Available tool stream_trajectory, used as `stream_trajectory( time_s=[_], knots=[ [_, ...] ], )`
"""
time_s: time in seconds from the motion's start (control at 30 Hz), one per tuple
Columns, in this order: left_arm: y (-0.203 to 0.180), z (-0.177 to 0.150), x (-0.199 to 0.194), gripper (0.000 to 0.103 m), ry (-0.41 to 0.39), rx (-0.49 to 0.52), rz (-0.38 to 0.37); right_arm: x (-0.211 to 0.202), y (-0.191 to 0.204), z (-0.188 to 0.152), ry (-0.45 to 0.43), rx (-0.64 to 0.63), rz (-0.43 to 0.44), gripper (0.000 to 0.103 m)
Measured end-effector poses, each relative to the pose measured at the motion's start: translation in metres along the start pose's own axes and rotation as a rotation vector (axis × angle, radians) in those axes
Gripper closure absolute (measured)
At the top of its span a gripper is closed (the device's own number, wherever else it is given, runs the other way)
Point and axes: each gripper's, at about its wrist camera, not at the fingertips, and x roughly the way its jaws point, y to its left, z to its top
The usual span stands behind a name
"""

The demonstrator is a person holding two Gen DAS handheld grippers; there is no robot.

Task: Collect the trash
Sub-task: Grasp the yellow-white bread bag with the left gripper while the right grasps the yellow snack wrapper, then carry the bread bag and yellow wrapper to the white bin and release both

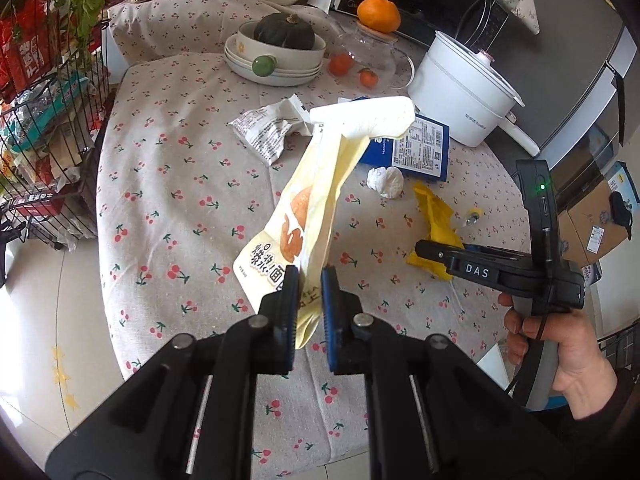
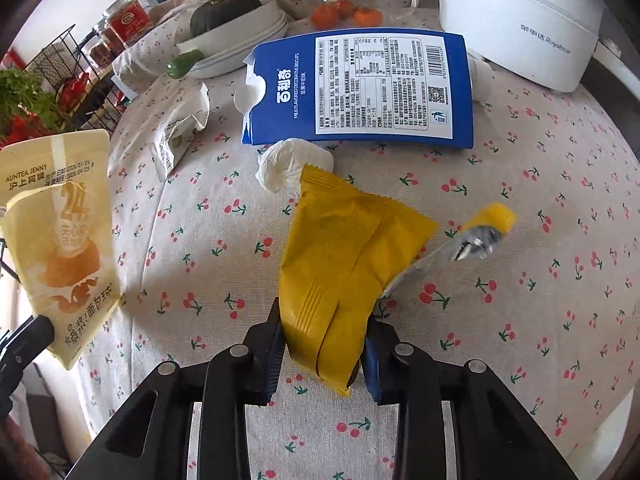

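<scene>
1. The right gripper [image 2: 324, 350] pinches the near end of a yellow wrapper [image 2: 340, 256], its jaws drawn in tight on the folded film; the wrapper lies on the cherry-print tablecloth [image 2: 520, 320], its far end by a wad of tissue [image 2: 290, 162]
2. The left gripper [image 1: 310, 300] is nearly closed on the bottom edge of a pale bread packet [image 1: 316, 200], held up off the table
3. Both look like thin empty film: light, limp, crinkly, probably slippery, so I judge a flat sealed or folded edge the surest hold
4. A small yellow-and-foil scrap [image 2: 480, 228] lies just beside the yellow wrapper, tiny and likely fiddly
5. Further off lie a flattened blue biscuit box [image 2: 360, 88], stiff card best taken by an edge, and a crumpled white wrapper [image 2: 180, 128]
6. Beyond stand a white electric pot [image 2: 520, 28] and a squash in stacked bowls [image 2: 232, 46]
</scene>
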Motion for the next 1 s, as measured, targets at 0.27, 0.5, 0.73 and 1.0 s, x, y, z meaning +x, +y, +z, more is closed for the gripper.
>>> stream_trajectory(
  time_s=[0.27, 0.5, 0.73, 1.0],
  knots=[
    [-0.025, 0.001, -0.004, 0.091, -0.023, 0.027, -0.009, -0.063, -0.036, -0.015, -0.059, -0.006, -0.01, 0.073],
    [-0.069, -0.001, -0.009, 0.091, -0.05, 0.084, -0.043, -0.129, -0.084, -0.042, -0.099, 0.014, -0.031, 0.073],
    [-0.134, -0.015, -0.005, 0.091, -0.058, 0.14, -0.119, -0.175, -0.14, -0.078, -0.139, 0.075, -0.049, 0.073],
    [-0.213, -0.047, 0.012, 0.091, -0.005, 0.252, -0.245, -0.189, -0.2, -0.112, -0.133, 0.195, -0.021, 0.073]
  ],
)
